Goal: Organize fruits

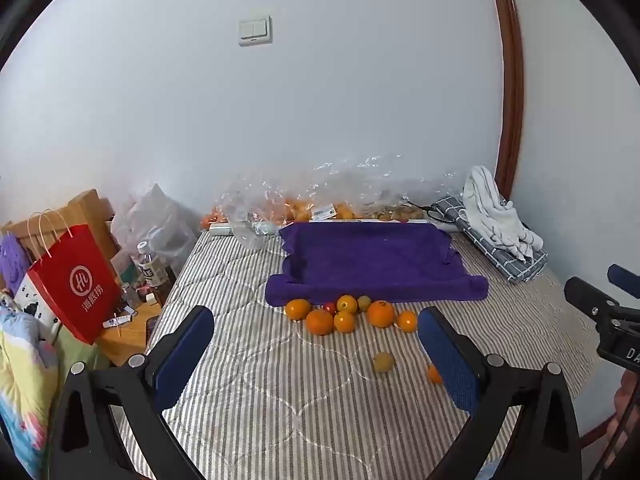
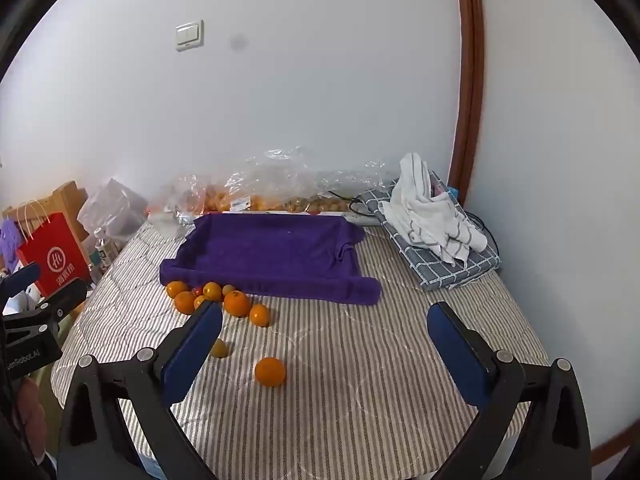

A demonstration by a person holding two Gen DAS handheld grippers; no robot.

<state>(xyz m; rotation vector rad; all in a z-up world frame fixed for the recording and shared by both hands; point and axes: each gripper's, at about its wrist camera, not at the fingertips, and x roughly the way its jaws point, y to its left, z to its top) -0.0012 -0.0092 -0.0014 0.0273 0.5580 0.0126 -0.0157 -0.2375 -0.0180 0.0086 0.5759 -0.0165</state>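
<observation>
A cluster of several oranges (image 1: 348, 314) with a small red fruit and a greenish one lies on the striped mattress just in front of a purple towel-lined tray (image 1: 372, 260); it also shows in the right wrist view (image 2: 218, 300). A yellowish fruit (image 1: 383, 361) and a lone small orange (image 2: 270, 371) lie nearer, apart from the cluster. My left gripper (image 1: 316, 360) is open and empty, short of the cluster. My right gripper (image 2: 324, 354) is open and empty, with the lone orange between its fingers' line of sight, left of centre.
Plastic bags of fruit (image 1: 304, 204) lie along the wall behind the tray. A folded grey checked cloth with a white towel (image 2: 436, 224) lies at the right. A red paper bag (image 1: 76, 284) and bottles stand off the mattress's left edge.
</observation>
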